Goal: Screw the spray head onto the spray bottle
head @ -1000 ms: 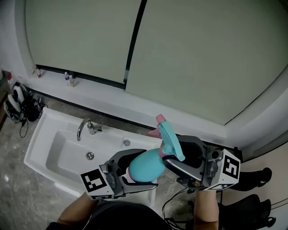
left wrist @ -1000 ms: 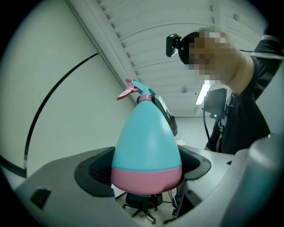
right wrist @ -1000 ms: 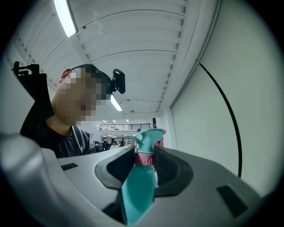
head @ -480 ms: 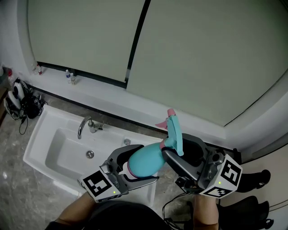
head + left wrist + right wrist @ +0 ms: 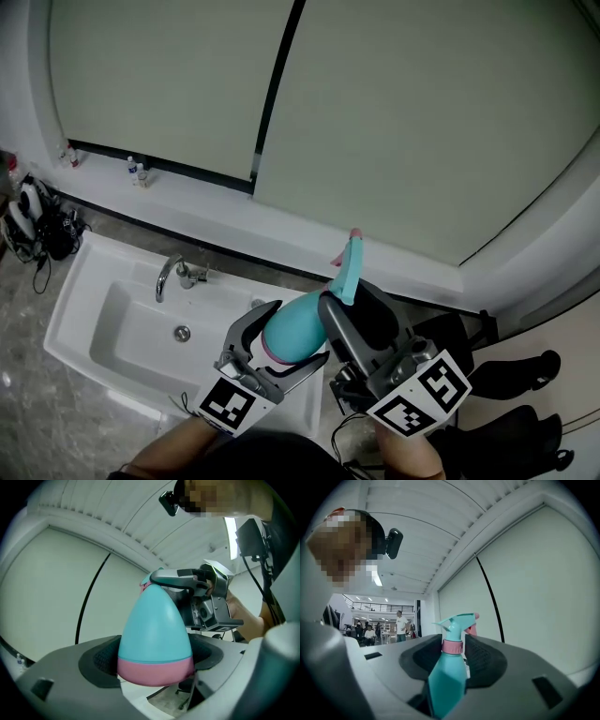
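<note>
Left gripper and right gripper apparently clamp the teal spray bottle above a sink.

Looks like a mock washroom corner set up inside a big open work hall, perhaps a lab. Shown by the white sink with its tap, small bottles on a ledge under pale wall panels, and loose cables and headsets beside. Farther off: strip ceiling lights, an upper gallery railing, people near desks.
</note>
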`<state>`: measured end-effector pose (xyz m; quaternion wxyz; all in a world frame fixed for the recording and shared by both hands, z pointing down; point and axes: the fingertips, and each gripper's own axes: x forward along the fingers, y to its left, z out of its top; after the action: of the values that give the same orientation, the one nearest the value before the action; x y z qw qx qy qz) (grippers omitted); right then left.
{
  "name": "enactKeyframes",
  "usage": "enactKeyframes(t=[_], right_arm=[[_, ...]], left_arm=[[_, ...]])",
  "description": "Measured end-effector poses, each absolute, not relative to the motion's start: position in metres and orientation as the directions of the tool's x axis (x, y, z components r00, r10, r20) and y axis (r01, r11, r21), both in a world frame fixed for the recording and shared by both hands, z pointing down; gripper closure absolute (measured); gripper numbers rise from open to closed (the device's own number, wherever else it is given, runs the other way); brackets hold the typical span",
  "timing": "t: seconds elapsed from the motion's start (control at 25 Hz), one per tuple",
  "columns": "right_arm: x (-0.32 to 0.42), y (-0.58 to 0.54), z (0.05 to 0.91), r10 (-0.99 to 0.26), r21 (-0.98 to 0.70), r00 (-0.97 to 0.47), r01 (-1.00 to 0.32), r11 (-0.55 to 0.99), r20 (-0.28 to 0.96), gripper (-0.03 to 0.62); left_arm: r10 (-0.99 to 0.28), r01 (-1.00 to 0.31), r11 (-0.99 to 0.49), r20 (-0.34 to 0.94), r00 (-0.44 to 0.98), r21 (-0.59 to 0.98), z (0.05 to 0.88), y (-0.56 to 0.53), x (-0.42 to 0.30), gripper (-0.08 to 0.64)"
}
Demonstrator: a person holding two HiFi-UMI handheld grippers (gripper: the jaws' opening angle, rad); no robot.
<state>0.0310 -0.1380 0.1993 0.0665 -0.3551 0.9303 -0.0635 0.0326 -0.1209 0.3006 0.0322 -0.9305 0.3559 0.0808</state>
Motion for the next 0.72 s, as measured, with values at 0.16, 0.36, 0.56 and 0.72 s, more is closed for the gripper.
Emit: enactKeyframes(t=[0.16, 0.36, 0.56, 0.72], right_arm=[[0.030, -0.129, 0.191, -0.628, -0.151, -0.771, -0.612, 0.777, -0.108, 0.459], [0.033, -0.115, 0.179, -0.569, -0.160, -0.813, -0.549, 0.820, -0.127, 0.448], [0.050, -0.091, 0.161, -0.488, -0.157, -0.854, -0.464, 0.872, -0.180, 0.448], [0.096, -0.098, 0.141, -0.510, -0.160, -0.797, -0.485, 0.860, -0.323, 0.448]], left_arm=[[-0.609, -0.623, -0.782, -0.210, 0.765, -0.002, 0.290, -0.118, 0.033, 0.130], [-0.543, -0.553, -0.832, -0.256, 0.799, 0.042, 0.275, -0.112, 0.030, 0.130], [-0.473, -0.489, -0.872, -0.285, 0.834, 0.016, 0.262, -0.104, 0.031, 0.130], [-0.383, -0.398, -0.917, -0.335, 0.861, 0.026, 0.260, -0.095, 0.035, 0.130]])
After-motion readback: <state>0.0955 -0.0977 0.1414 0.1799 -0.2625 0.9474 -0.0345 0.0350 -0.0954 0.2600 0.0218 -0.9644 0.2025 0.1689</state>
